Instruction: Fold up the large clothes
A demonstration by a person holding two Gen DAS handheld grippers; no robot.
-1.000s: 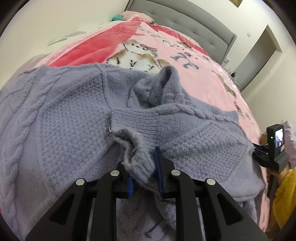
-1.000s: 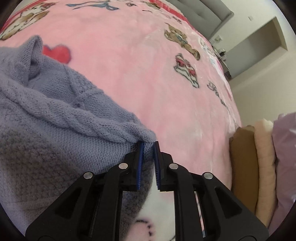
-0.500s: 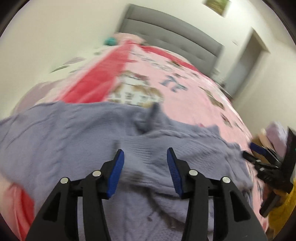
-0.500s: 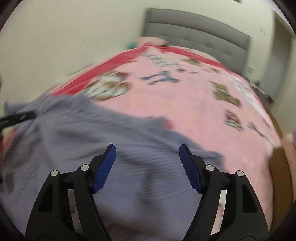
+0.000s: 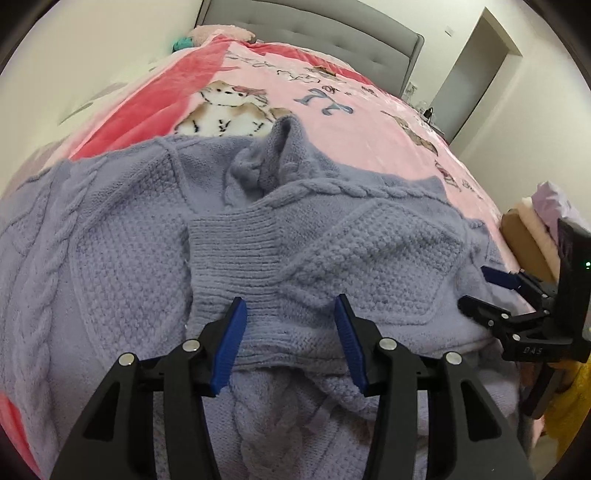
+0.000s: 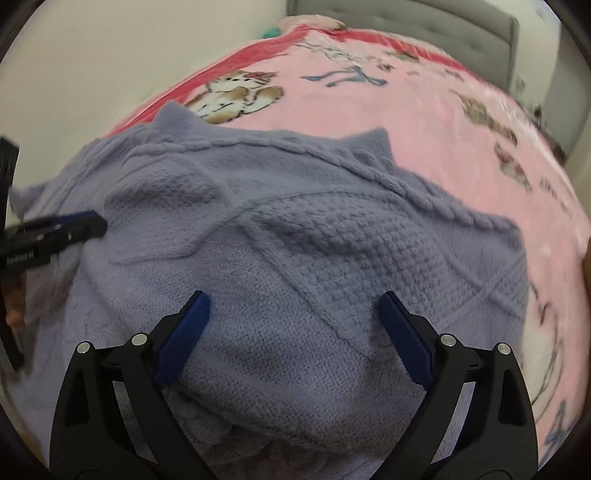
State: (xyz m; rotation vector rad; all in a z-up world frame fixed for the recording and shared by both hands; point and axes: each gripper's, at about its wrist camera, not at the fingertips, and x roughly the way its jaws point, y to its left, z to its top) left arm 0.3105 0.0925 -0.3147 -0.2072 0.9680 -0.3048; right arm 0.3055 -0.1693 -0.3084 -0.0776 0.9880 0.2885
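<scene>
Two black handheld grippers with blue-padded fingers above a lavender cable-knit sweater (image 5: 122, 236) spread across a pink cartoon-print fleece blanket (image 5: 332, 122) on a bed; left gripper (image 5: 288, 343) tilted downward over the near part of the knit, fingers parted and opening, pads clear of the wool, nothing pinched between them; just ahead of those fingers, a ribbed sleeve cuff (image 5: 236, 251) folded in across the body of the garment, its sleeve running off toward the right; beyond the cuff, the rumpled collar (image 5: 273, 155) standing up in a small peak near the far edge of the knit; right gripper (image 6: 293, 332) likewise angled down over the sweater's right portion, fingers spread very wide and opening, the textured fabric lying beneath the gap but not gripped; seen from the left camera, the same right gripper (image 5: 480, 291) low at the sweater's right edge, a yellow sleeve (image 5: 565, 402) behind it; a grey upholstered headboard (image 5: 303, 22) at the far end of the bed; a stack of folded fabric in brown, cream and lilac (image 5: 532, 229) beside the bed's right edge; right-hand view slightly blurred.
</scene>
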